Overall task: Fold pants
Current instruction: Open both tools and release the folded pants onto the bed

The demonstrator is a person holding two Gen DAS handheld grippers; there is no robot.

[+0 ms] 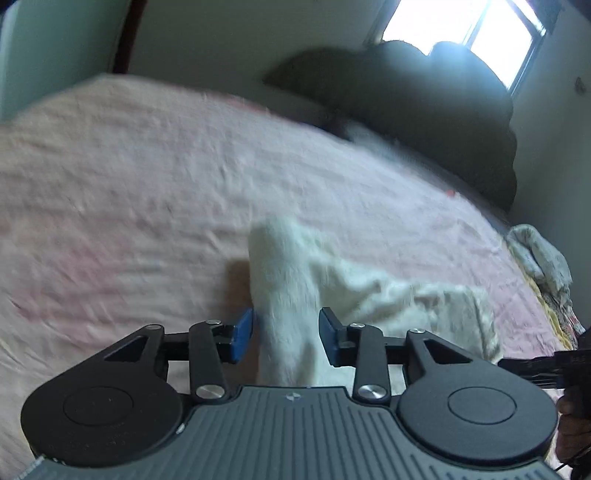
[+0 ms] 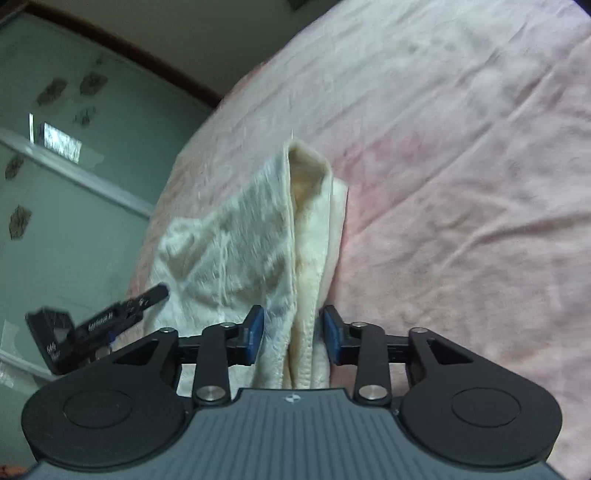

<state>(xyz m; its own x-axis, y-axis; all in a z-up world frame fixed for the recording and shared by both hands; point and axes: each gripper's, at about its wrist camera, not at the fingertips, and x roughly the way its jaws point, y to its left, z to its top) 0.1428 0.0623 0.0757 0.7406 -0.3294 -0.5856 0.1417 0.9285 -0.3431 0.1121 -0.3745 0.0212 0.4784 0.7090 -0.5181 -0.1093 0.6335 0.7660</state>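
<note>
- On the pink bedsheet (image 1: 129, 192) lie the cream pants (image 2: 229, 251), bunched and creased, with a raised fold standing up in the middle.
- Left gripper (image 1: 286, 334): blue pads sit on either side of a thick fold of the pants; whether they press on it cannot be told through the blur.
- Right gripper (image 2: 291, 332): jaws narrow, layered cloth edges between them, the pads touching the cloth on both sides.
- Dark pillows (image 1: 424, 103) sit under the window (image 1: 461, 33).
</note>
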